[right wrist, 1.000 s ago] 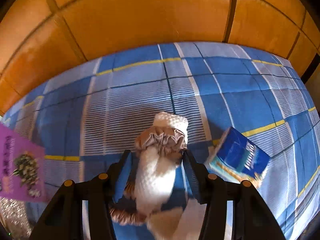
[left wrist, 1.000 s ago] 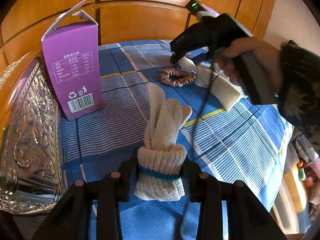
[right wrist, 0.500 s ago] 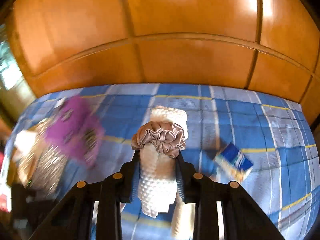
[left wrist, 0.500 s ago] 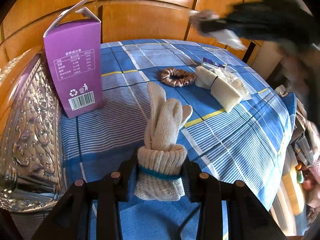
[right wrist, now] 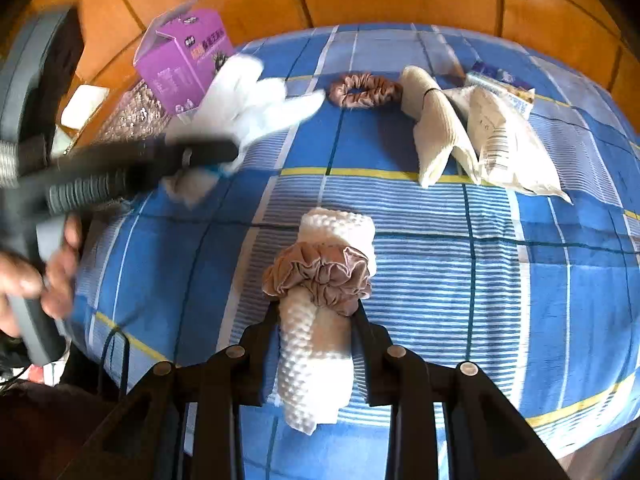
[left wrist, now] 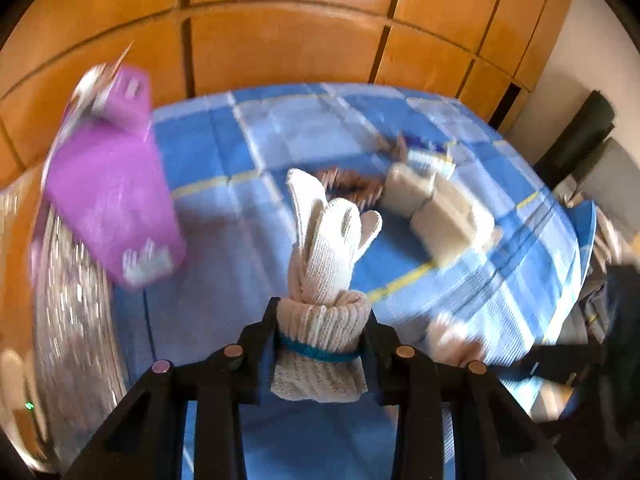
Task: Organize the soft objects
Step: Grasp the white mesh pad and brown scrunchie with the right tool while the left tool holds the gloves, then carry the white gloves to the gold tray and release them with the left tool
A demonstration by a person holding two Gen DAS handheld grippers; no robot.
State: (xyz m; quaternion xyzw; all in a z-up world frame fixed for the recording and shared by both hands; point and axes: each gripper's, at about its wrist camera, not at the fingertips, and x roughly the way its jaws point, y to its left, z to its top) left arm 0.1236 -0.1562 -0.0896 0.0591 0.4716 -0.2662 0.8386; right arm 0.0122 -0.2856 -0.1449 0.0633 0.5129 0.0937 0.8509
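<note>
My left gripper is shut on a rolled cream knit glove with a blue band, lifted above the blue checked bedsheet. In the right wrist view the left gripper and its glove show blurred at the upper left, held by a hand. My right gripper is shut on a white waffle towel roll with a brown scrunchie wrapped round it, held over the sheet.
A purple carton stands at the back left beside a silver embossed tray. A second brown scrunchie, a tied cream cloth bundle, a white plastic packet and a blue packet lie at the back. Wooden panels rise behind.
The left gripper has lifted the glove off the sheet. The right gripper has swung back across the bed with the towel roll, from the far side towards the near edge.
</note>
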